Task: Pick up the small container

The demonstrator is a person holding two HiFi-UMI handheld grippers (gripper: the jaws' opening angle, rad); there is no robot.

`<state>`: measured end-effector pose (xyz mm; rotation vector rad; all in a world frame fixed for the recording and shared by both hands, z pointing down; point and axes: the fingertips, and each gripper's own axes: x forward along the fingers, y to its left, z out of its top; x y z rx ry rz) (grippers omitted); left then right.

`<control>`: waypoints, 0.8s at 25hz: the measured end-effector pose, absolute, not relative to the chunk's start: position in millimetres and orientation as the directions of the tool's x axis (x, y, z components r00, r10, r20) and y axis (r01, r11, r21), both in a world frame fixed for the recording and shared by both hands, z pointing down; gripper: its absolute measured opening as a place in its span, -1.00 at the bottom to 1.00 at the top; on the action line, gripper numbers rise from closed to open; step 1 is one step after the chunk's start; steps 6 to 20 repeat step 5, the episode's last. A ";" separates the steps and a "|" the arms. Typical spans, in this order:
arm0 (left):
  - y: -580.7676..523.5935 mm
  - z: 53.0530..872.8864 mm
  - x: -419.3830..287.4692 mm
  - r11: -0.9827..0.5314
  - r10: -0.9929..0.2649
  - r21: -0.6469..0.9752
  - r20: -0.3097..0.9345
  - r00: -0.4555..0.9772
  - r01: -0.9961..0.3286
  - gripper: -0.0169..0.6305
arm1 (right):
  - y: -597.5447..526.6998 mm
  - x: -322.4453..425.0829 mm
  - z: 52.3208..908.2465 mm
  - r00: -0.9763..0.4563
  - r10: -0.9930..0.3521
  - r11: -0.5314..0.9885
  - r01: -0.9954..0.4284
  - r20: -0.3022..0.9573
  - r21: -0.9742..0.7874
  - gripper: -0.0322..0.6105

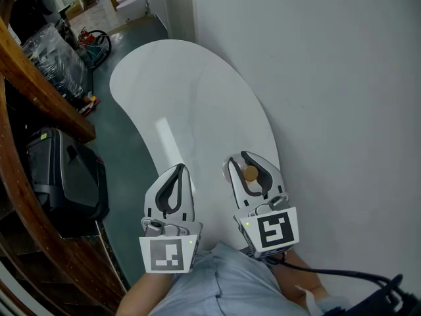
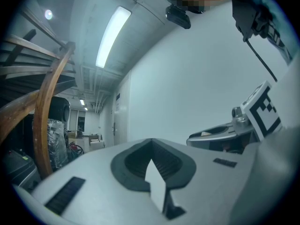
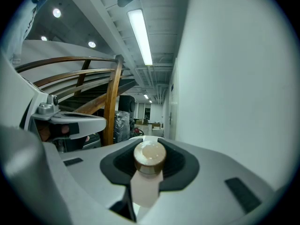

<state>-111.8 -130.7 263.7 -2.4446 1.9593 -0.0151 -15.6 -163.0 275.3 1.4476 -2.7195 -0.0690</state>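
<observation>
The small container (image 1: 250, 173) is a pale little jar with a round brown cap. My right gripper (image 1: 250, 171) is shut on it, the two jaws curving round its sides over the near right part of the white table (image 1: 184, 91). In the right gripper view the container (image 3: 149, 159) stands between the dark pads (image 3: 183, 165), cap toward the camera, its pale body below. My left gripper (image 1: 177, 171) hovers beside it to the left, jaws closed together with nothing in them. In the left gripper view its pads (image 2: 136, 165) hold nothing.
A plain wall (image 1: 329, 78) runs close along the table's right edge. A wooden stair rail (image 1: 39, 84) and a black case (image 1: 62, 176) stand on the floor to the left. Wrapped goods and boxes lie at the far end. A cable (image 1: 355, 280) trails from the right gripper.
</observation>
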 end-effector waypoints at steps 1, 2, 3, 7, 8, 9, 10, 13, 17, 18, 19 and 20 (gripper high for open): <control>-130.9 263.6 -112.0 -0.218 -0.976 -0.010 0.003 0.218 -0.976 -0.95 | -163.1 -15.8 274.8 -0.556 -0.830 0.557 -0.828 0.031 0.067 -0.61; -130.8 263.3 -112.5 -0.218 -0.976 -0.008 0.003 0.218 -0.976 -0.95 | -163.0 -16.2 274.5 -0.556 -0.831 0.557 -0.828 0.031 0.068 -0.61; -130.7 263.1 -113.0 -0.217 -0.976 -0.007 0.002 0.217 -0.976 -0.95 | -162.8 -16.6 274.4 -0.556 -0.831 0.557 -0.828 0.031 0.068 -0.61; -130.3 262.7 -114.2 -0.216 -0.976 -0.007 0.001 0.216 -0.976 -0.95 | -162.3 -17.5 274.5 -0.556 -0.831 0.557 -0.828 0.033 0.070 -0.61; -130.3 262.7 -114.2 -0.216 -0.976 -0.007 0.001 0.216 -0.976 -0.95 | -162.3 -17.5 274.5 -0.556 -0.831 0.557 -0.828 0.033 0.070 -0.61; -130.3 262.7 -114.2 -0.216 -0.976 -0.007 0.001 0.216 -0.976 -0.95 | -162.3 -17.5 274.5 -0.556 -0.831 0.557 -0.828 0.033 0.070 -0.61; -130.3 262.7 -114.2 -0.216 -0.976 -0.007 0.001 0.216 -0.976 -0.95 | -162.3 -17.5 274.5 -0.556 -0.831 0.557 -0.828 0.033 0.070 -0.61; -130.3 262.7 -114.2 -0.216 -0.976 -0.007 0.001 0.216 -0.976 -0.95 | -162.3 -17.5 274.5 -0.556 -0.831 0.557 -0.828 0.033 0.070 -0.61; -130.3 262.7 -114.2 -0.216 -0.976 -0.007 0.001 0.216 -0.976 -0.95 | -162.3 -17.5 274.5 -0.556 -0.831 0.557 -0.828 0.033 0.070 -0.61; -130.3 262.7 -114.2 -0.216 -0.976 -0.007 0.001 0.216 -0.976 -0.95 | -162.3 -17.5 274.5 -0.556 -0.831 0.557 -0.828 0.033 0.070 -0.61; -130.3 262.7 -114.2 -0.216 -0.976 -0.007 0.001 0.216 -0.976 -0.95 | -162.3 -17.5 274.5 -0.556 -0.831 0.557 -0.828 0.033 0.070 -0.61; -130.3 262.7 -114.2 -0.216 -0.976 -0.007 0.001 0.216 -0.976 -0.95 | -162.3 -17.5 274.5 -0.556 -0.831 0.557 -0.828 0.033 0.070 -0.61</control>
